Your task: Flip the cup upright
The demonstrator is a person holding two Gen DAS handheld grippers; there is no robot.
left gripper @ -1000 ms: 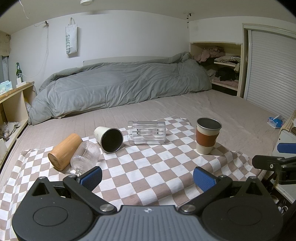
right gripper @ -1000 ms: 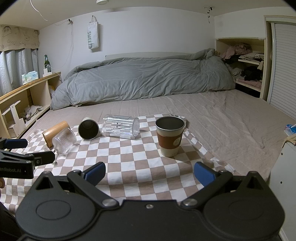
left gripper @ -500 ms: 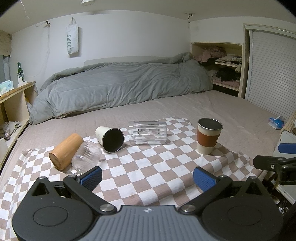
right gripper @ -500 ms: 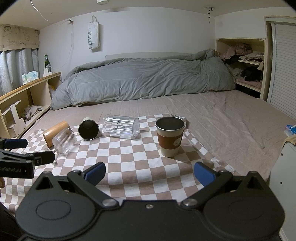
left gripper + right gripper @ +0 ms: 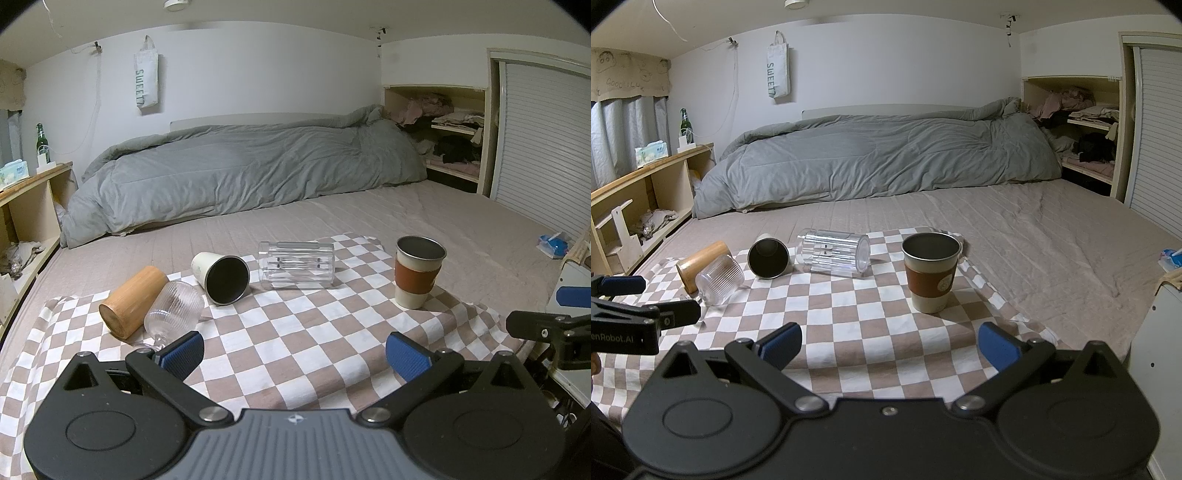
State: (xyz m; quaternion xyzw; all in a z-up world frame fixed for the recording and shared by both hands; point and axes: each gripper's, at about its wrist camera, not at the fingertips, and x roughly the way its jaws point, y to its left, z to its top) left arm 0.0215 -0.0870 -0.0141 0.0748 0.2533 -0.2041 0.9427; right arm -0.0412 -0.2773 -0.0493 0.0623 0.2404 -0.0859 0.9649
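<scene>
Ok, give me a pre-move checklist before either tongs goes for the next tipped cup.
1. Left tongs open, empty: ok.
2. Right tongs open, empty: ok.
3. Sleeved cup already upright: ok.
4. Clear ribbed tumbler, white cup, wooden cup, ribbed glass upright: not ok, all on their sides.
5. Ribbed glass clear of wooden cup: not ok, they appear to touch.
6. Checkered cloth flat: ok.

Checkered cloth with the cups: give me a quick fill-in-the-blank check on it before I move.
1. The sleeved cup stands ____.
2. The clear ribbed tumbler lies on its ____.
3. The wooden cup touches the ____ glass.
4. Both the left gripper and right gripper are ____.

Missing words: upright; side; ribbed; open
</scene>
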